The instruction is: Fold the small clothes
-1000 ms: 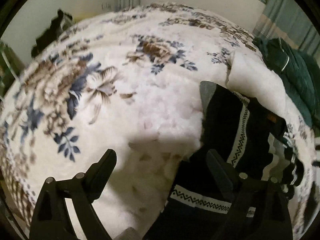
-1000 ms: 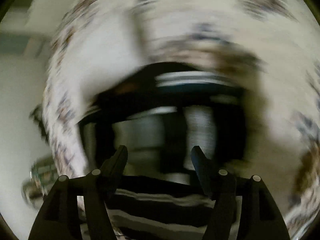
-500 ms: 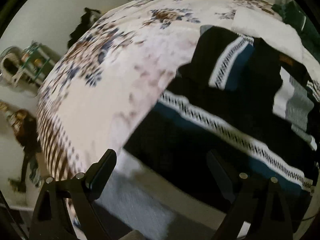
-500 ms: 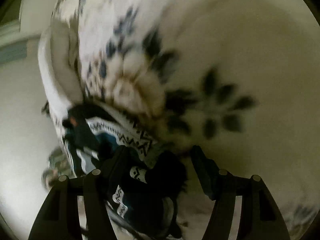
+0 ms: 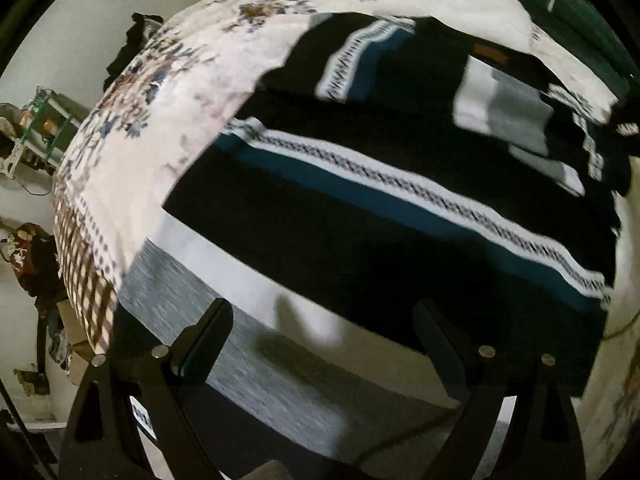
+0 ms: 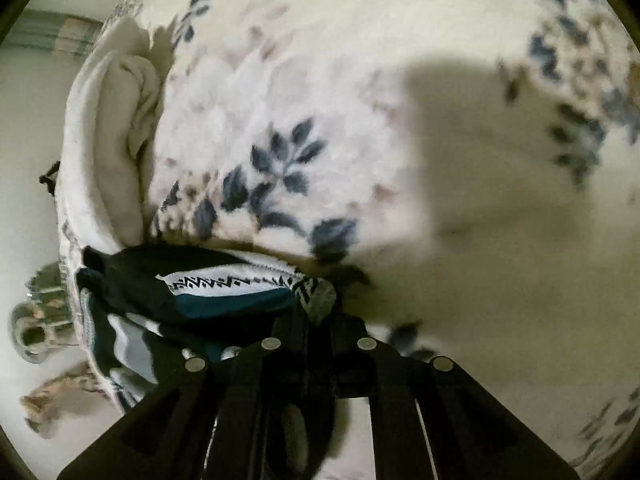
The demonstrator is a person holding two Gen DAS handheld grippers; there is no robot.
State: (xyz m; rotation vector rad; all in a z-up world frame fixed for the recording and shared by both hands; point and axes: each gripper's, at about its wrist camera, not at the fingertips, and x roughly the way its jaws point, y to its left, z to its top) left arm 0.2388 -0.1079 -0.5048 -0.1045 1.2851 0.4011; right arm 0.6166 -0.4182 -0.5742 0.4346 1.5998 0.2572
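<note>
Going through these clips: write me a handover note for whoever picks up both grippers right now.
Right gripper: jaws closing, pinching a corner of the striped sweater.
Left gripper: open, empty, above the sweater's hem end.
Sweater: spread across the floral blanket, not visibly folded.
Green garment: lies at the far edge, untouched.
Done: one corner gripped.
Left: likely grip the hem, then fold.

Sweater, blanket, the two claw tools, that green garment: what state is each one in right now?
Striped sweater: spread flat on the bed, not yet folded, one edge pinched.
Left gripper: open, above the sweater's near hem, holding nothing.
Right gripper: jaws closing on the sweater's patterned edge.
Floral blanket: spread over the bed.
Green garment: crumpled at the far edge.
</note>
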